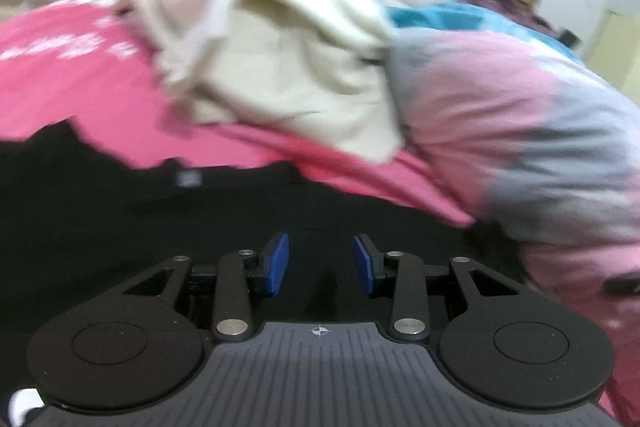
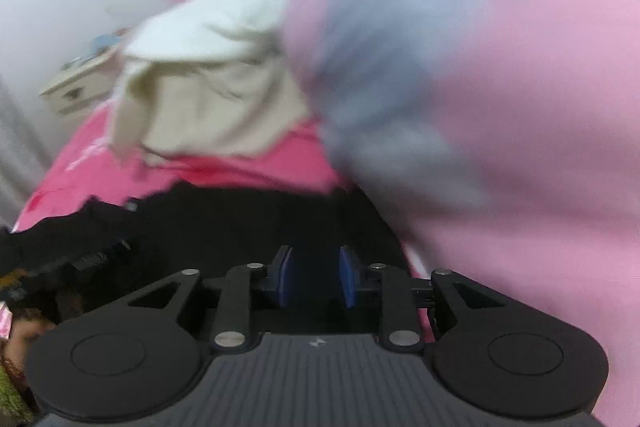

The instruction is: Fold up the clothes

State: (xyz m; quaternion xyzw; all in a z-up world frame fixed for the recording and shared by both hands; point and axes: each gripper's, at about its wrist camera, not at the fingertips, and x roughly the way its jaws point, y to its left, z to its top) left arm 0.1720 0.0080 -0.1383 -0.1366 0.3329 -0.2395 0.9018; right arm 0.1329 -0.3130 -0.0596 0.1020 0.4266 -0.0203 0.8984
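the bed, under a bright pink printed sheet, carries everything. a bulky pink, grey and blue tie-dye quilt is heaped along its right side, with a crumpled cream garment lying against it near the middle. the black garment to be folded lies spread on the near part of the bed, directly under both grippers, its far edge ragged against the pink. it looks soft, light and limp, so it should sag and bunch; i would pinch it at an edge or corner. the quilt crowds its right edge. the left gripper and right gripper both have jaws parted and empty. a person sits beyond the quilt.
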